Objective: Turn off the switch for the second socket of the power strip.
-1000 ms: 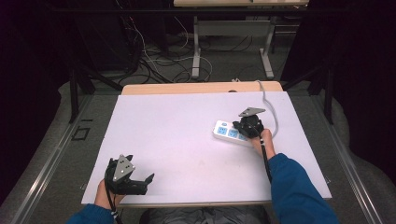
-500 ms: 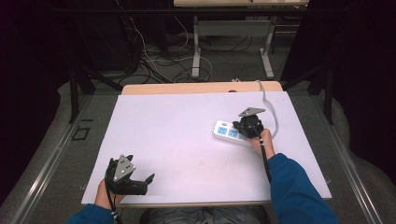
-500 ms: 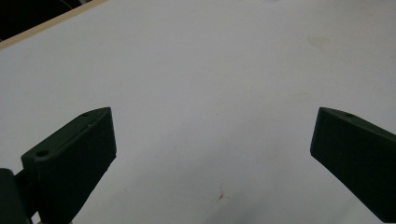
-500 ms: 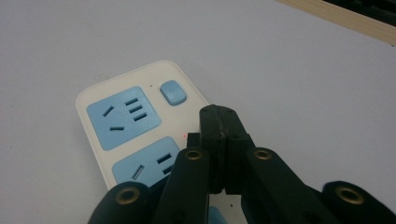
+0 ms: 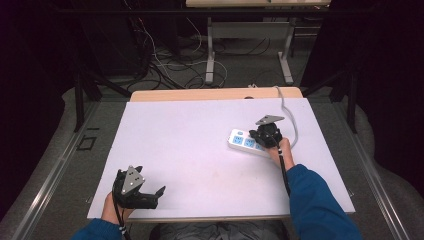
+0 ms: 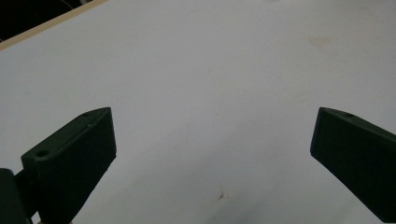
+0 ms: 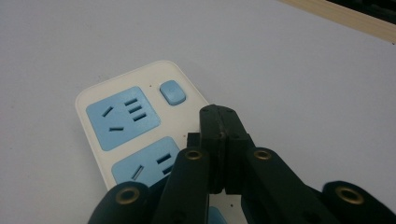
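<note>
White table cover (image 5: 200,145) on wooden tabletop (image 5: 200,94) — beyond, perhaps loose cables (image 5: 160,70) on floor.

Sleeves: blue, both forearms | left gripper (image 5: 150,192): black, grey three-cornered plate on top, dark cable | right gripper (image 7: 219,123): black jaws, brass-ringed screw holes, grey plate, black cable.

Glossy plastic power strip (image 7: 135,135), matt tabletop (image 5: 200,135)

White tabletop (image 5: 200,145) w/ wooden far edge; white pwr strip (image 5: 245,142), blue sockets, flat on right side.
</note>
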Tool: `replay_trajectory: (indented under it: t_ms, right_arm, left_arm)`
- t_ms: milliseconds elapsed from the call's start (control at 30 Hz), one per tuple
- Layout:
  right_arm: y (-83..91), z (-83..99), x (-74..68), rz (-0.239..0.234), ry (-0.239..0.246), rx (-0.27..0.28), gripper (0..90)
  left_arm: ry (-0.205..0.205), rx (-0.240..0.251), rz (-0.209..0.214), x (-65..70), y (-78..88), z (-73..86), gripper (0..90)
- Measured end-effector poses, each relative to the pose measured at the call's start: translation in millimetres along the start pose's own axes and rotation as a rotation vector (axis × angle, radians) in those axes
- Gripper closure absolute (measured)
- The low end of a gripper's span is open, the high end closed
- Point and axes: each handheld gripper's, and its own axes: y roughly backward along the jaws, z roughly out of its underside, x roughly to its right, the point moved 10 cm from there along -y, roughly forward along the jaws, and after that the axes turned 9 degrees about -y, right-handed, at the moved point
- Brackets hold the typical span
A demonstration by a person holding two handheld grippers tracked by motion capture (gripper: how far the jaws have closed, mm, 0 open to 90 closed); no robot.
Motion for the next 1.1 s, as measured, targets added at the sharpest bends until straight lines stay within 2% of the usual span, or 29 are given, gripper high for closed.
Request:
replay_trajectory:
  t_ms: [667,867,1100]
  right_arm:
    - [-0.3,0.8,-0.4,0.001,-0.017,-0.001,90.0]
    - [-0.6,0.7,0.9,0.01,0.002,0.0,90.0]
    - [-0.9,0.4,0.7,0.008,0.001,0.006,90.0]
  left_arm:
    - [-0.003,0.001,-0.003,-0.3,0.2,-0.3,0.1]
    - [-0.003,0.001,-0.003,-0.2,0.3,-0.3,0.1]
    - [-0.004,0.002,-0.004,-0.3,0.1,-0.4,0.1]
